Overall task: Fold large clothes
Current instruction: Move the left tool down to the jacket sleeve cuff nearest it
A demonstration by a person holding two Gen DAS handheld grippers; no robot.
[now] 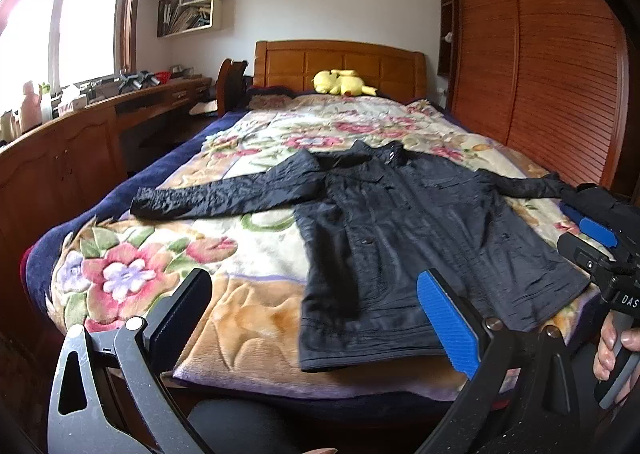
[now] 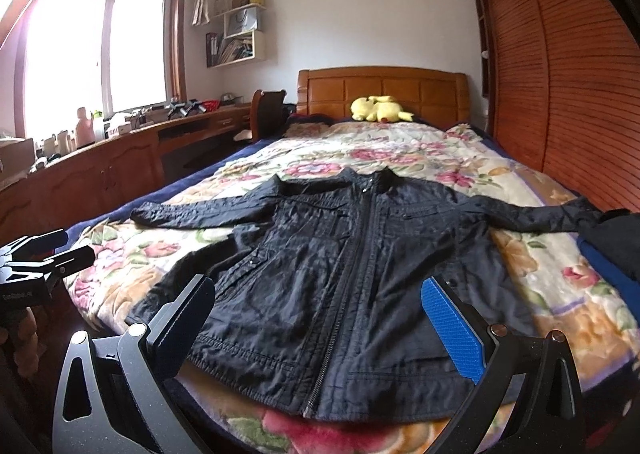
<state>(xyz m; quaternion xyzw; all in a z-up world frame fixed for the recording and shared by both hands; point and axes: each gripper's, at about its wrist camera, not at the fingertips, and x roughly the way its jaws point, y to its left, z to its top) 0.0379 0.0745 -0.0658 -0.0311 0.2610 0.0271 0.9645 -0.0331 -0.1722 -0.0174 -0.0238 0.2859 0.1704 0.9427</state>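
Your black jacket (image 2: 352,278) lies face up and zipped across the middle of both frames on the floral blanket (image 2: 400,150), collar toward the top, hem at the bottom edge near you, both sleeves stretched out flat to left and right. Nothing is folded yet, so by my reading you stand at the very start: sleeves, sides and the final fold all remain. Your left gripper (image 1: 316,318) hangs wide open over the blanket at the lower centre of its view, beside the jacket's left hem corner, holding nothing. Your right gripper (image 2: 320,322) is likewise spread open above the hem, empty. The yellow plush toy (image 2: 380,109) by the headboard at upper centre is well apart from the work
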